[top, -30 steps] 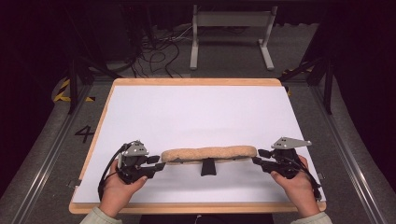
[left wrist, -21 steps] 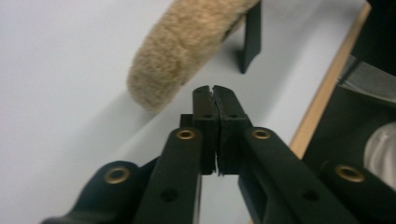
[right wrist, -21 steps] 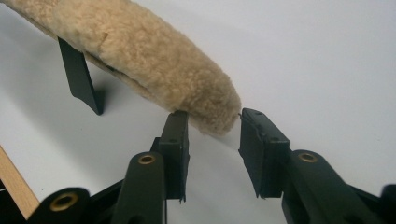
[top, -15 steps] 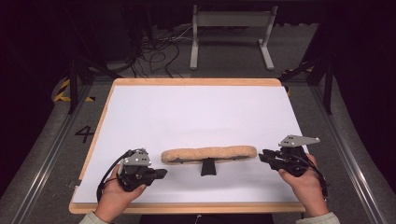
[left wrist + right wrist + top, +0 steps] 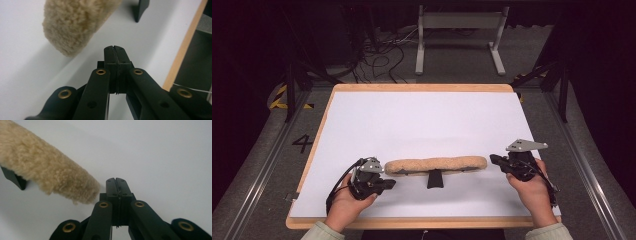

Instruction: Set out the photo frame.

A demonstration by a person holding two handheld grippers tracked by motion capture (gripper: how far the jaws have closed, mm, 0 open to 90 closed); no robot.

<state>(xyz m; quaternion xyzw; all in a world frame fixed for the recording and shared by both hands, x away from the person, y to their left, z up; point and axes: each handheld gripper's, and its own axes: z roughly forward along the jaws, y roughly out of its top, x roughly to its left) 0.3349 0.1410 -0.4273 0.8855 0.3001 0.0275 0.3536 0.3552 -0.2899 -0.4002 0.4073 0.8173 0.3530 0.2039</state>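
A long tan fleecy roll (image 5: 437, 164) lies across a small black stand (image 5: 434, 179) near the front of the white tabletop (image 5: 422, 120). My left gripper (image 5: 388, 184) sits just below and left of the roll's left end, shut and empty, apart from the fleece (image 5: 72, 25). In the left gripper view its jaws (image 5: 114, 47) meet flat, with the stand (image 5: 141, 8) farther off. My right gripper (image 5: 493, 159) lies just off the roll's right end; its jaws have just been closing, and they meet (image 5: 115, 180) with nothing between them, beside the fleece (image 5: 42, 170).
The tabletop has a wooden rim (image 5: 422, 87) and its right and far parts are bare white. Behind it stand a grey metal frame (image 5: 459, 20) and loose cables (image 5: 377, 55) on the floor. A painted "4" (image 5: 302, 143) marks the floor at left.
Both grippers drew away from the roll's ends and their jaws closed. The left one slid toward the front edge; the right one shifted outward. The roll stayed on its stand.
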